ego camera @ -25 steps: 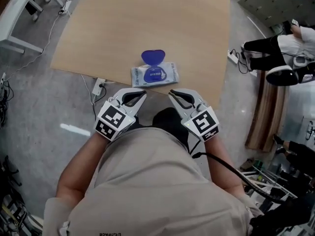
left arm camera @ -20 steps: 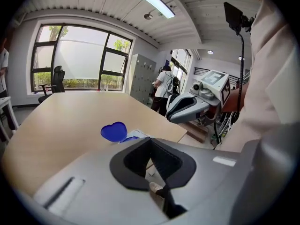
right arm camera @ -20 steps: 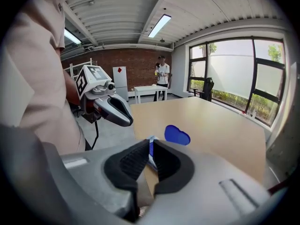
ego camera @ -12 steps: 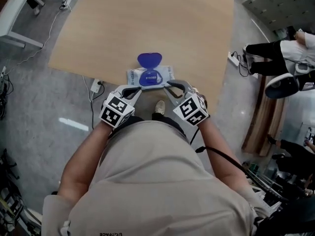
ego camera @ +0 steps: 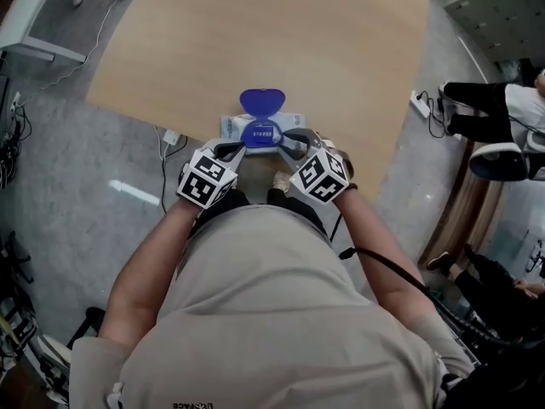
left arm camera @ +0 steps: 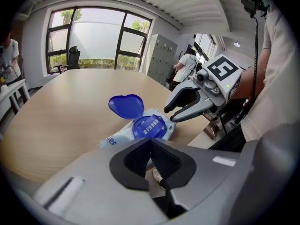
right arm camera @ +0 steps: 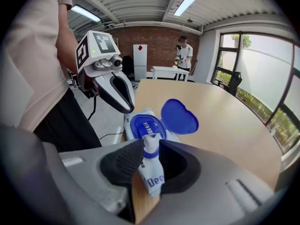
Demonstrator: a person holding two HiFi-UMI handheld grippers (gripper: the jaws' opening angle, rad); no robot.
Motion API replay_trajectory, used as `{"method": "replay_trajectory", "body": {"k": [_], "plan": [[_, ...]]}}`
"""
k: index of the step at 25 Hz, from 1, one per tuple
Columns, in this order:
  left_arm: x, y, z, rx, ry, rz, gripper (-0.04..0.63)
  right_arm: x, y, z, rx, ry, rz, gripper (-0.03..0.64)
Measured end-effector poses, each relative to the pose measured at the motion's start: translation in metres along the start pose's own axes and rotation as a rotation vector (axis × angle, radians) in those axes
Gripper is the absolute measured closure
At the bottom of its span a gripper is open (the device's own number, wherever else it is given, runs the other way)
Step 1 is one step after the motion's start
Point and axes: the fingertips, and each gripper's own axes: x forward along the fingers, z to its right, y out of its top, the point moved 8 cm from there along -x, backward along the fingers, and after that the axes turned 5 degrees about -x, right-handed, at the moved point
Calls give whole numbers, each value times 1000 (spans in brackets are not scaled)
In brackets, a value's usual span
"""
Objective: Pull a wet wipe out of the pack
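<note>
The pack (ego camera: 274, 121) lies at the table's (ego camera: 255, 41) near edge, with its blue lid (ego camera: 261, 100) flipped open toward the far edge. The right gripper (right arm camera: 151, 149) has its jaws narrowed onto the pack's near end. The left gripper (left arm camera: 150, 142) hovers just beside the pack's other end, its jaws pressed together with nothing between them.

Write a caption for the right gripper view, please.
Right gripper, jaws pinching the near end of a wet wipe pack, blue lid flipped open, on a wooden table.
</note>
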Motion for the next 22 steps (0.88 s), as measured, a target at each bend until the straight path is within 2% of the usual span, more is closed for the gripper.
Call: {"method": "replay_trajectory", "body": {"k": [14,22], "plan": [[28,-8,-9,-14,35,-72,591,32,-3,12,-66,129,-26,526],[30,-9,-10,-27,36,-67,590,38,-2,14,-67,138,-43,547]]}}
